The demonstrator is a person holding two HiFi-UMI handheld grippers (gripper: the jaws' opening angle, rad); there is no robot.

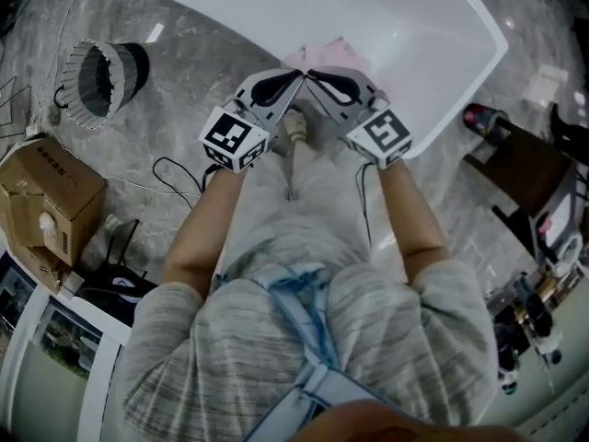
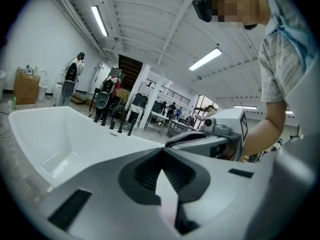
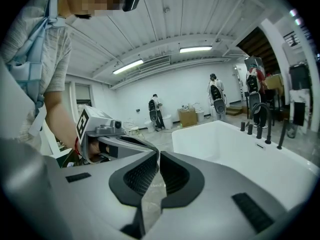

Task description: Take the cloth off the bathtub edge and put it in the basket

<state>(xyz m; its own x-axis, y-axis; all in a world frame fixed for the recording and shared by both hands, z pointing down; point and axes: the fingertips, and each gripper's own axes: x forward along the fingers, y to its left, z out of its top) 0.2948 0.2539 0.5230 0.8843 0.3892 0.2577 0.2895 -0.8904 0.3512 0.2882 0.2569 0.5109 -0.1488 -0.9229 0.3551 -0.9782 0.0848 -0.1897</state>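
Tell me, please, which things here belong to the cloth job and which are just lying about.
For the job: cloth, bathtub, basket, left hand-held gripper, right hand-held gripper.
Lying about: cardboard box, cable.

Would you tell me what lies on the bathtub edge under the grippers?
A pink cloth drapes the bathtub edge; the left gripper and right gripper hide its near part.

There is one bathtub (image 1: 433, 35), one pink cloth (image 1: 342, 52), one basket (image 1: 133, 67), one cardboard box (image 1: 51, 196), and two grippers: the left gripper (image 1: 296, 77) and the right gripper (image 1: 311, 74).
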